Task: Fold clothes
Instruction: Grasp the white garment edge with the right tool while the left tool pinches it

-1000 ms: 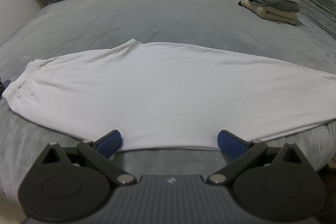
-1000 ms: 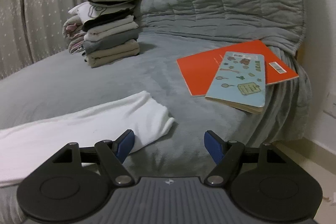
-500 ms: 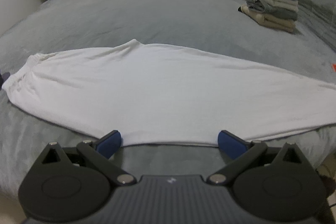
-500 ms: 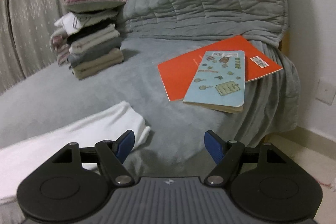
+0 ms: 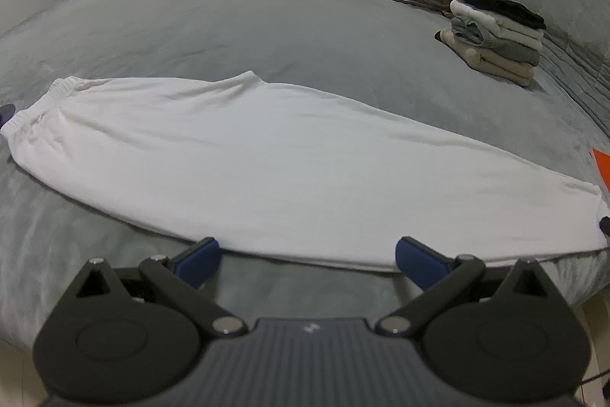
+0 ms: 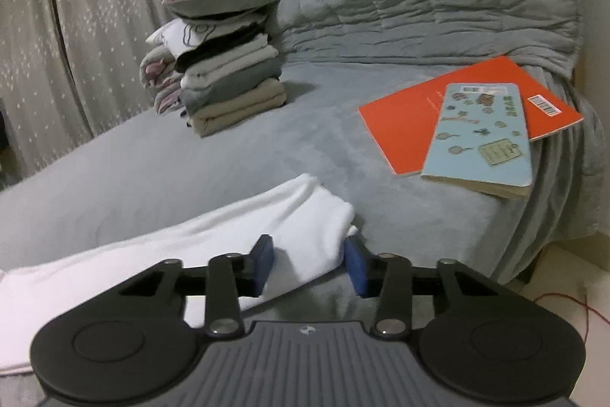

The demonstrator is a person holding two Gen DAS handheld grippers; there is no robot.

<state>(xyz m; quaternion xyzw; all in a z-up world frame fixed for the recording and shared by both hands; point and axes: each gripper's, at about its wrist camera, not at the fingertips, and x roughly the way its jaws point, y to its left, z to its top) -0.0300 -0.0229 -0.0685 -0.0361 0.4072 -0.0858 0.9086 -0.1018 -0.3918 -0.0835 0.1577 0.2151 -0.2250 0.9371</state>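
Grey plush bed [image 5: 228,25], long white folded cotton trousers [image 5: 286,170] flat along its near edge, left hand-held gripper [image 5: 307,256] released wide at trouser hem edge, right hand-held gripper [image 6: 309,260] closing around trouser leg end, pads not yet pressing, stack of folded clothes [image 6: 228,90] behind.

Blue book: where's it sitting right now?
Right wrist view, right side: the blue book lies flat near the bed's corner, overlapping the orange book, beyond the white pants' cuff end.
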